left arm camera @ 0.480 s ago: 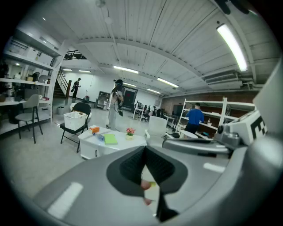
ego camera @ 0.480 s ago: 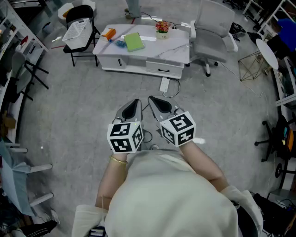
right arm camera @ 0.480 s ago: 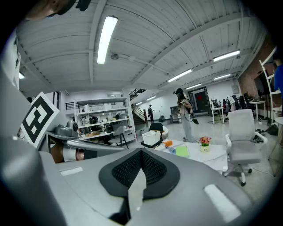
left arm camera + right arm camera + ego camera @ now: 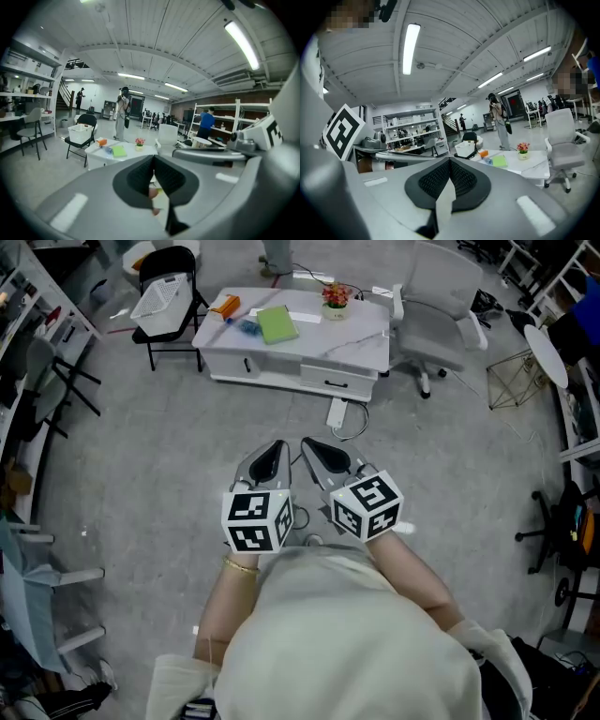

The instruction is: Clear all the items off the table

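A low white table stands on the grey floor some way ahead of me. On it lie an orange box, a blue item, a green book and a small flower pot. My left gripper and right gripper are held side by side close to my body, well short of the table. Both are shut with nothing between the jaws. The left gripper view looks past its gripper to the green book. The right gripper view looks past its gripper to the flower pot.
A black folding chair with a white basket stands left of the table. A grey office chair is at its right end. A power strip and cable lie on the floor before the table. A person stands beyond it.
The table and chairs have shifted slightly right and down in the head view. Both grippers stay shut and side by side.
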The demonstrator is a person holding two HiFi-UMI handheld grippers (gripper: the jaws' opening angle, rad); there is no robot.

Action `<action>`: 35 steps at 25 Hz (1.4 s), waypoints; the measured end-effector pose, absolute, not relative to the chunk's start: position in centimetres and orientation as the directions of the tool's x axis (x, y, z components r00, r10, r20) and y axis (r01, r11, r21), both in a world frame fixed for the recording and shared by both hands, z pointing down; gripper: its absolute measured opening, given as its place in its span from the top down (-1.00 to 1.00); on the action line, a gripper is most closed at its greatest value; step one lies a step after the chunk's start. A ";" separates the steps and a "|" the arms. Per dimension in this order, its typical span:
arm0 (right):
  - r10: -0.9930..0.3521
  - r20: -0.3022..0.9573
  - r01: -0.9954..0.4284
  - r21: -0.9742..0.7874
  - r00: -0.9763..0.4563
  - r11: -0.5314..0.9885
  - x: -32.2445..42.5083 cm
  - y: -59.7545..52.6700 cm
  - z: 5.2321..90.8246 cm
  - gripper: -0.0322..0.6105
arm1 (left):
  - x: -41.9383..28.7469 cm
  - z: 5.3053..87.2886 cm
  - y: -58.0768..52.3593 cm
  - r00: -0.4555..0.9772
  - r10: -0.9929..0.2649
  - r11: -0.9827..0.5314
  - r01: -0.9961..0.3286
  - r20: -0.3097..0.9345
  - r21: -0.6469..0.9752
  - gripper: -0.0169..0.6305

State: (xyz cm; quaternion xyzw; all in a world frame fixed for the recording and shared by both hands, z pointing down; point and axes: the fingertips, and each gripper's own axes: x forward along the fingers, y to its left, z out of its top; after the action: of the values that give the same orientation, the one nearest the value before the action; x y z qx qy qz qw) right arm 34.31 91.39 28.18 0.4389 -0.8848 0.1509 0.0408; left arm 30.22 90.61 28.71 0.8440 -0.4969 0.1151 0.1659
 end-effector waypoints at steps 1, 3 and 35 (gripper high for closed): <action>-0.763 0.203 -0.787 -0.241 -0.613 0.568 34.3 91.3 28.2 0.90 | 30.1 28.8 90.5 0.481 -0.799 -0.452 -0.876 0.360 0.167 0.92; -0.759 0.207 -0.783 -0.261 -0.617 0.565 34.3 91.2 28.4 0.90 | 30.1 28.9 90.4 0.484 -0.796 -0.453 -0.875 0.363 0.171 0.92; -0.787 0.255 -0.825 -0.235 -0.562 0.514 24.6 72.7 27.2 0.90 | 19.8 27.0 71.8 0.504 -0.791 -0.471 -0.863 0.346 0.181 0.92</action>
State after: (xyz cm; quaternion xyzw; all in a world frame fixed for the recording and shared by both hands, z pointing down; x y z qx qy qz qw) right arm 24.58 72.71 27.21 0.4643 -0.8680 0.1663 0.0579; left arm 19.78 71.79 26.98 0.8508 -0.4862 0.1075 0.1678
